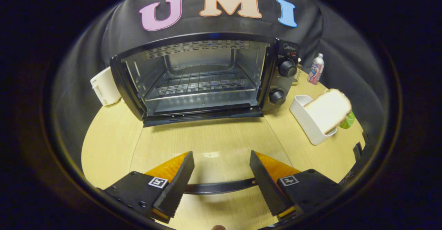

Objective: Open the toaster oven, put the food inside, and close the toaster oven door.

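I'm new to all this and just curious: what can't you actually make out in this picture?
- White appliance: mostly hidden behind the toaster oven.
- White container: its inside is covered by the bread slice.
- Green item: mostly hidden behind the bread.
- Bottle: label too small.
- Tongs: open, empty.

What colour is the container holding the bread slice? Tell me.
White, clearest in the gripper view, beside the toaster oven.

The bread slice [327, 111] hides a green thing [348, 120] and part of the white holder [305, 119].
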A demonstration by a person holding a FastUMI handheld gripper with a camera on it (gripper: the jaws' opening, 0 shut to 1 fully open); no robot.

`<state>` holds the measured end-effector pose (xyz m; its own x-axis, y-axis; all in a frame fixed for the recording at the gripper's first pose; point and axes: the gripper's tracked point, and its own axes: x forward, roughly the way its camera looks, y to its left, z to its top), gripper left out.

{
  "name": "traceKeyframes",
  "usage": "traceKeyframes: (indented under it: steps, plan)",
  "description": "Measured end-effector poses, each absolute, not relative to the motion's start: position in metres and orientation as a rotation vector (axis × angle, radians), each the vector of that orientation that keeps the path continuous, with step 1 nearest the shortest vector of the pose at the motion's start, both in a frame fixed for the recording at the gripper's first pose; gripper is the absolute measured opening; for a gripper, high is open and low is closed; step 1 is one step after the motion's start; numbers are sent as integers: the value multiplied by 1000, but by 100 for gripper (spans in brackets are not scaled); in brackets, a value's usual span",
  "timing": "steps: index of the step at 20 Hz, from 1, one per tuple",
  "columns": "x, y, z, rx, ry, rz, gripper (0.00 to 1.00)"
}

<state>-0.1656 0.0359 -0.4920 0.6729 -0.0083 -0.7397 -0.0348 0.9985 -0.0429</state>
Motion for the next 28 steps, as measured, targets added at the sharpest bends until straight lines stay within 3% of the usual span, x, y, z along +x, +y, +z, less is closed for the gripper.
traceKeyframes:
  steps: [12,21,28]
  plan:
    - [-138,-8,-440,-38,702,-52,100]
    - [-81,-146,-354,43,494,-303,100]
    - [-74,-244,-338,171,420,-479,100]
